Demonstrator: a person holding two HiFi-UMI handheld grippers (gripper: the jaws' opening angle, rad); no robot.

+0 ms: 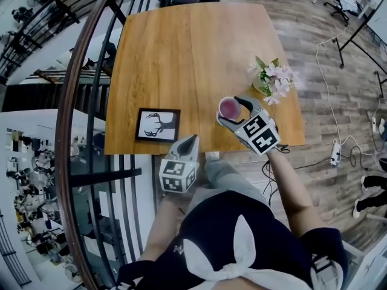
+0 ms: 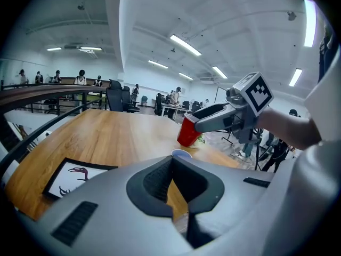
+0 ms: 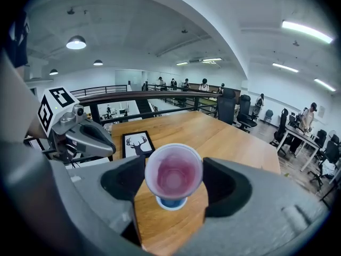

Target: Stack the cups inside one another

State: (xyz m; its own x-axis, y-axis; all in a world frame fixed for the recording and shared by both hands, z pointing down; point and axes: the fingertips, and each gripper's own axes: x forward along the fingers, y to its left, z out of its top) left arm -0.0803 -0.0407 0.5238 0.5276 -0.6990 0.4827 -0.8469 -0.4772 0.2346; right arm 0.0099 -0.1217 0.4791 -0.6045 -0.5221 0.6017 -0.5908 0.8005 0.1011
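Note:
A red cup [image 1: 229, 108] [image 3: 173, 170] is tilted in the air, mouth toward the right gripper's camera, with my right gripper [image 1: 233, 111] [image 3: 173, 179] shut on its sides. Directly under it a blue cup [image 3: 170, 202] [image 2: 181, 154] stands on the wooden table [image 1: 181, 53]; the head view hides it behind the red cup. From the left gripper view the red cup [image 2: 188, 132] hangs just above the blue one. My left gripper [image 1: 191, 141] [image 2: 173, 190] hovers at the table's front edge, shut and holding nothing.
A framed deer picture [image 1: 158, 124] [image 3: 137, 143] lies at the front left of the table. A small pot of pink flowers [image 1: 272, 80] sits at the right edge, close behind the right gripper. A curved railing [image 1: 78, 101] runs along the left.

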